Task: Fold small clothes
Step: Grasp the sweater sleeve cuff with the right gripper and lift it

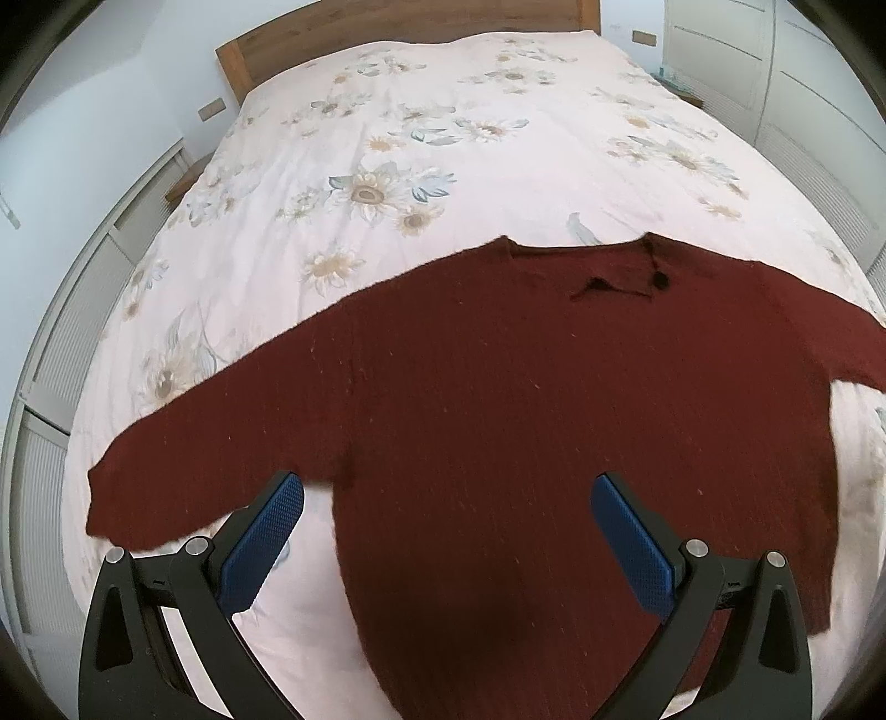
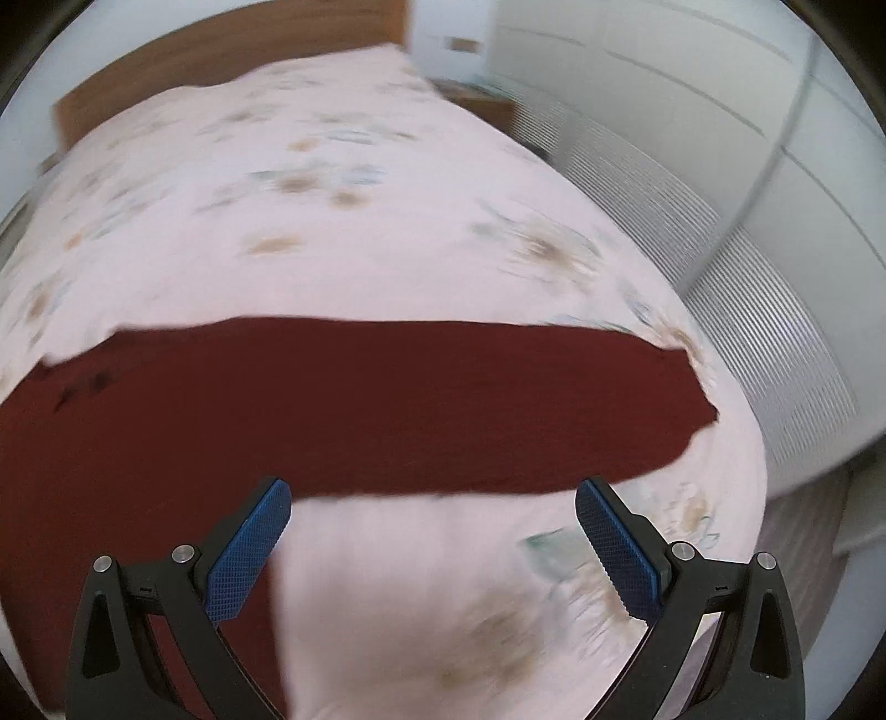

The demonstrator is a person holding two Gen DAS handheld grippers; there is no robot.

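Observation:
A dark red knit sweater point(image 1: 526, 399) lies spread flat on the bed, collar away from me, both sleeves stretched out to the sides. My left gripper point(image 1: 448, 498) is open and empty, hovering over the sweater's lower left body near the left armpit. In the right wrist view, which is blurred, the sweater's right sleeve point(image 2: 443, 399) runs across the frame to its cuff at the right. My right gripper point(image 2: 432, 504) is open and empty just below that sleeve, over the bedspread.
The bed point(image 1: 443, 138) has a pale pink floral cover and a wooden headboard point(image 1: 387, 27). White slatted wardrobe doors point(image 2: 692, 194) stand along the right side, and more white panels along the left point(image 1: 61, 332).

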